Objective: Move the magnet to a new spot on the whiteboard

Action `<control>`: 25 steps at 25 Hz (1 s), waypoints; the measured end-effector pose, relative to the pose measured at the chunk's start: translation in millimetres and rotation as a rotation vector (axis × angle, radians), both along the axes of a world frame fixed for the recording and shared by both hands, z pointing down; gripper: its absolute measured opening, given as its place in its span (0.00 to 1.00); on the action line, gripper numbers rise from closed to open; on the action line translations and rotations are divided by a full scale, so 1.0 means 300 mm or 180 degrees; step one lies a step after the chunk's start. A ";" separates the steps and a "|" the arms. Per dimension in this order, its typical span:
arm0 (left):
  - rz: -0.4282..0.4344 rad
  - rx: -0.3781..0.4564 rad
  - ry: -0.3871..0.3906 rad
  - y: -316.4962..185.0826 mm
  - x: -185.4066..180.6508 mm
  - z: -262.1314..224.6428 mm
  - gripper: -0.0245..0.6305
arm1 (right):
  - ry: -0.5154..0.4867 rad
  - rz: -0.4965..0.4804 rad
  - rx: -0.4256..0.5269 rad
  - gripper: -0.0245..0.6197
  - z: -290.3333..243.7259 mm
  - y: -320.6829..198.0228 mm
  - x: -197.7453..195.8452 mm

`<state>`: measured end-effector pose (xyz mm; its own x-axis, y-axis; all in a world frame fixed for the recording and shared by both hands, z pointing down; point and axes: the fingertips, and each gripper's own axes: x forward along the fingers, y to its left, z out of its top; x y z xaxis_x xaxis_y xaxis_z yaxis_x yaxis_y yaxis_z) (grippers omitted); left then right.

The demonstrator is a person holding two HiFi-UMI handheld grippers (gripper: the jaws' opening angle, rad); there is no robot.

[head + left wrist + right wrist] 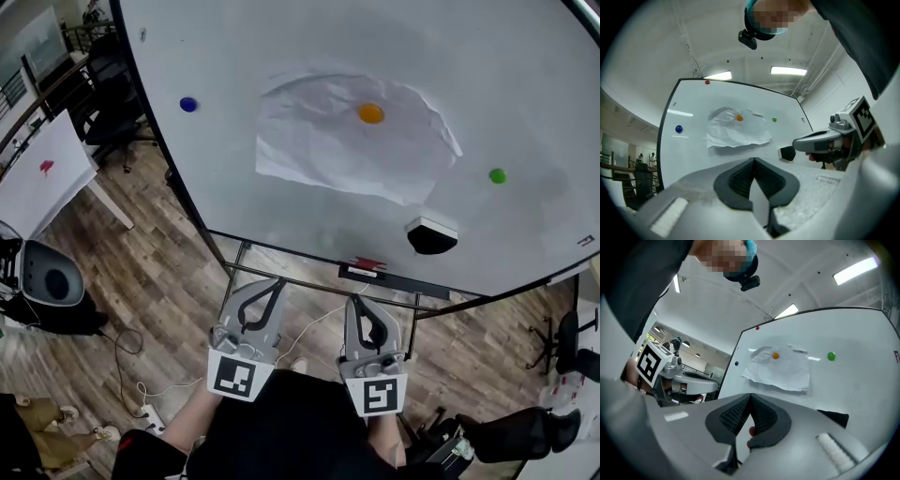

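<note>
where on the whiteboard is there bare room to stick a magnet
Bare whiteboard lies between the blue magnet and the paper, below the paper at left, and above the green magnet. Crowded lower right: the eraser sits close under the paper's corner.
</note>
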<state>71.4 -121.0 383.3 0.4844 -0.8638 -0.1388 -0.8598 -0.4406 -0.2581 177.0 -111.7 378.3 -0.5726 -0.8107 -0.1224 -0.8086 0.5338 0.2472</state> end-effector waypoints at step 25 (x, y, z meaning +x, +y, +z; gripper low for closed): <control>-0.0022 -0.0044 -0.0137 0.061 0.051 0.022 0.04 | -0.0054 -0.0108 -0.0013 0.04 0.014 0.038 0.038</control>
